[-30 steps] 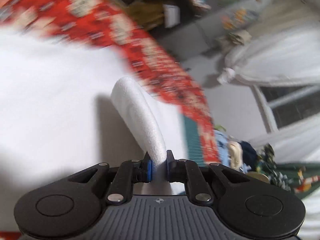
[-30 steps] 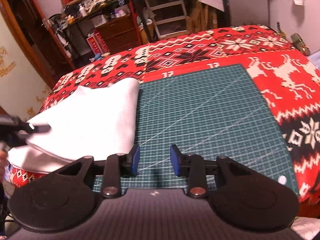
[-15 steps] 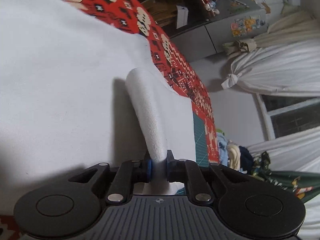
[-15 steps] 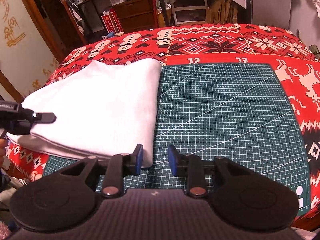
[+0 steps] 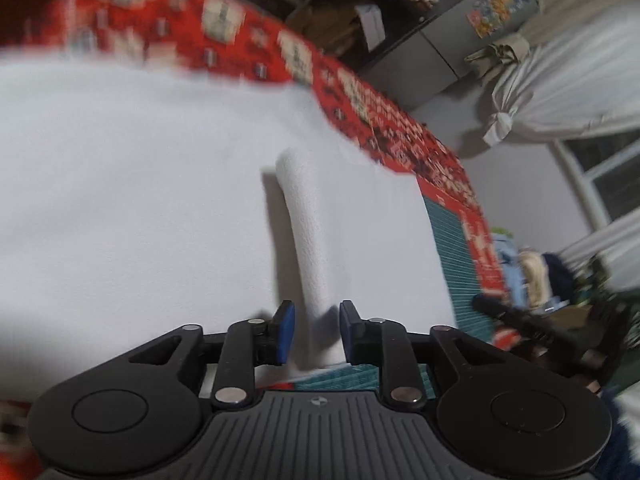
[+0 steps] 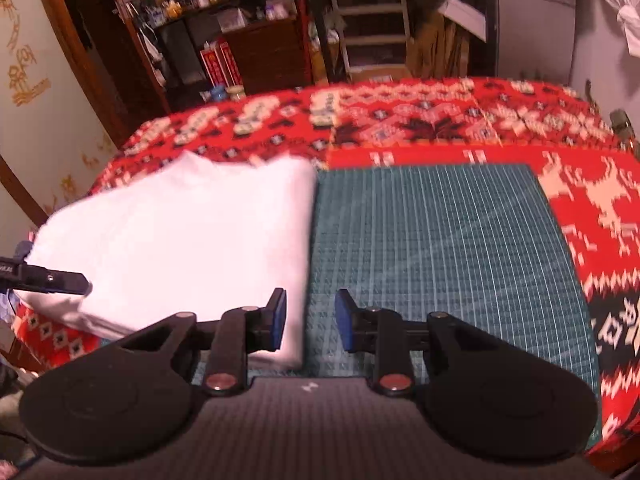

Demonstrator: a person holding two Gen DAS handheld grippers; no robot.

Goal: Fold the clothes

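Observation:
A folded white garment [image 6: 192, 232] lies on the left part of the green cutting mat [image 6: 432, 248] and hangs over onto the red patterned tablecloth [image 6: 400, 120]. In the left wrist view the white garment [image 5: 140, 200] fills the middle, with a raised ridge of cloth [image 5: 308, 240] running up from my left gripper [image 5: 316, 330]. Its blue pads stand apart around the ridge, with a gap on the left side, so it is open. My right gripper [image 6: 310, 322] hovers open over the garment's near right corner, holding nothing. One finger of the left gripper [image 6: 48, 280] shows at the garment's left edge.
A pile of other clothes [image 5: 528, 272] lies beyond the table's far end in the left wrist view. Dark shelves and a wooden cabinet [image 6: 264, 52] stand behind the table. The right half of the mat is bare, and the table edge lies close on the right.
My left gripper has opened and let go of the pinched cloth ridge, which stays standing. The right gripper has shifted slightly over the garment's corner. Both views are blurred by motion.

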